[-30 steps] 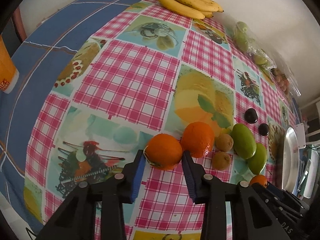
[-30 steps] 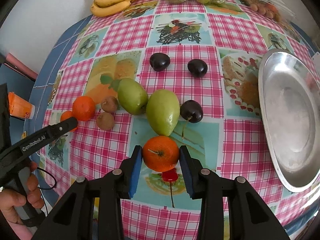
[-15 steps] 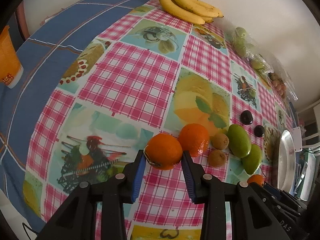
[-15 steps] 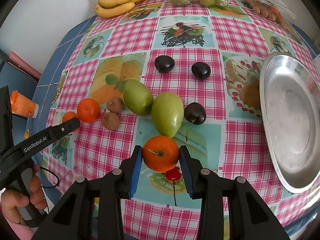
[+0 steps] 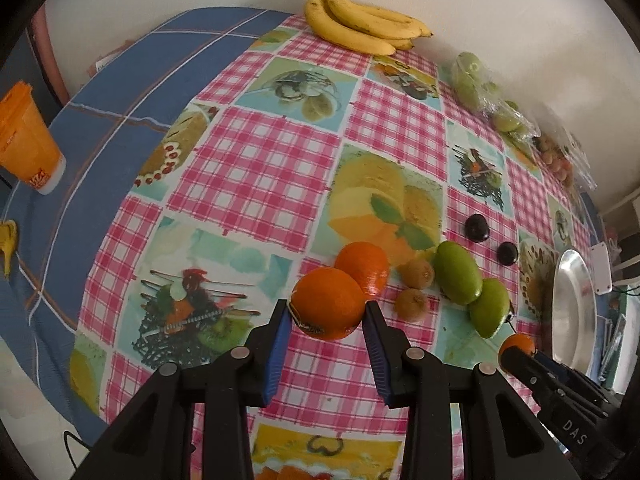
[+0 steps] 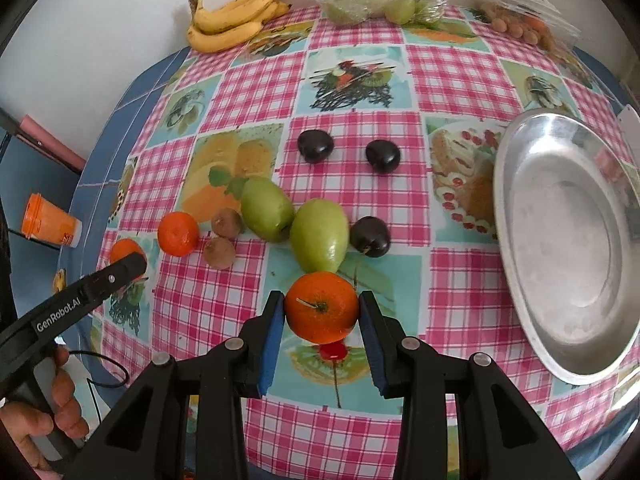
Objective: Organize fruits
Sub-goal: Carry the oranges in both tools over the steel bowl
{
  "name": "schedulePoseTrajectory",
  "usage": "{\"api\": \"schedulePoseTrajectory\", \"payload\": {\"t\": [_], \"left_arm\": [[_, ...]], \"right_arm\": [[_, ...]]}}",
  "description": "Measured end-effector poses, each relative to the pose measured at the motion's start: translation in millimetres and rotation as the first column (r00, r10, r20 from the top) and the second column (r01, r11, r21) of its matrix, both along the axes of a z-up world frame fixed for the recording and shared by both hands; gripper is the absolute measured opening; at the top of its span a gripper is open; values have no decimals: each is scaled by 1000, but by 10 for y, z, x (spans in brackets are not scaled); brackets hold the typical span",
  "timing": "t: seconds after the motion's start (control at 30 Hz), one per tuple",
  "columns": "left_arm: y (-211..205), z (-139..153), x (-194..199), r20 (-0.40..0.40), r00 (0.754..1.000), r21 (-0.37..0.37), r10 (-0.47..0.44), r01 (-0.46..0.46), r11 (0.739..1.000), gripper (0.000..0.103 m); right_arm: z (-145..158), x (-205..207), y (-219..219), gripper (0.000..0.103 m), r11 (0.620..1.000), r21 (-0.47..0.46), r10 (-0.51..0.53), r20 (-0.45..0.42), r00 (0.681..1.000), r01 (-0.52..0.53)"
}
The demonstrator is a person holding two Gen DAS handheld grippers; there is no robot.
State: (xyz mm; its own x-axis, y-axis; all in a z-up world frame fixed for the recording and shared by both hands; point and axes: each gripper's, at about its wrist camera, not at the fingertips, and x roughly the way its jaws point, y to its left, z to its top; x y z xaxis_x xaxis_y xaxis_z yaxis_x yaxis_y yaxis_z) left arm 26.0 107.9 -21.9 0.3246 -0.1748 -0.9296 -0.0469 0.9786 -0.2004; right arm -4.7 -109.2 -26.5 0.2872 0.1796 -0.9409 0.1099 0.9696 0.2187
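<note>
We have 2 oranges gripped at once. Our left gripper [image 5: 326, 318] clamps 1 orange [image 5: 328, 308] between its blue pads, at the desk's [image 5: 256, 168] left side, in front of a third orange [image 5: 363, 265] lying on the cloth. Our right gripper [image 6: 322, 312] squeezes the other orange [image 6: 322, 307], stem toward us, just near of 2 green mangoes [image 6: 294, 220] that touch each other. Left of the mangoes sit 2 kiwis [image 6: 222, 236]; 3 dark plums [image 6: 352, 180] lie around them — 1 touching the right mango, 2 farther back. A steel tray [image 6: 568, 240] sits at the right. Bananas [image 6: 232, 16] and bagged fruit [image 6: 376, 4] line the far wall.
</note>
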Motion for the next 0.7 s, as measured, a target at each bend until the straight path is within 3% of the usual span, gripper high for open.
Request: {"api": "schedulePoseTrajectory", "payload": {"t": [0.33, 0.7], "left_arm": [[-551, 195, 50, 15, 996, 55, -83, 82, 995, 39], [-1252, 327, -11, 15, 976, 87, -216, 214, 973, 39]], "right_arm": [[104, -29, -352, 39, 995, -27, -100, 26, 995, 101], [252, -187, -1049, 39, 950, -91, -293, 63, 954, 298]]}}
